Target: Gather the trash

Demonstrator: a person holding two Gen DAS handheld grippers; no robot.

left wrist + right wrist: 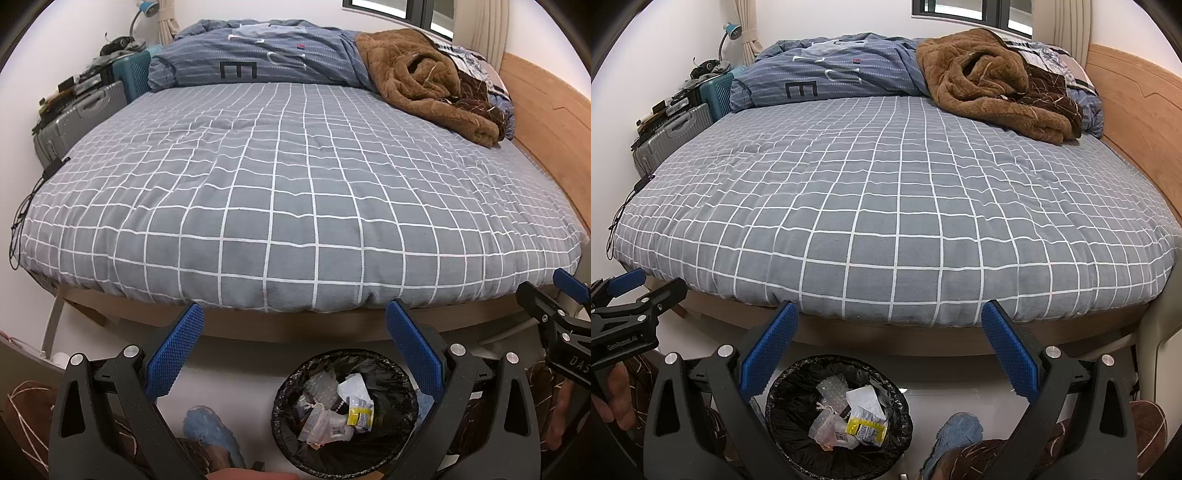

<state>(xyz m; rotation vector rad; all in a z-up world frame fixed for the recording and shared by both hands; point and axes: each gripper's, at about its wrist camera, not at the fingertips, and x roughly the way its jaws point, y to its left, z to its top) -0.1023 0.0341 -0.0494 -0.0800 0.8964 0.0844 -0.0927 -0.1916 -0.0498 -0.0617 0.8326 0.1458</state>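
Observation:
A round bin point(345, 413) point(838, 415) lined with a black bag stands on the floor at the foot of the bed. Inside lie wrappers, clear plastic bags and a yellow packet point(360, 411) point(866, 424). My left gripper point(295, 317) hangs open above the bin's left side, nothing between its blue pads. My right gripper point(889, 317) is open too, empty, above and right of the bin. Each gripper shows at the other view's edge: the right gripper point(565, 291), the left gripper point(639, 284).
The bed point(288, 184) point(886, 192) with a grey checked cover fills both views. A blue duvet point(258, 55) and a brown blanket point(424, 81) are piled at the far side. Suitcases point(81, 114) stand at the left wall, a wooden headboard point(546, 110) at right. A blue slipper point(210, 428) point(956, 432) is beside the bin.

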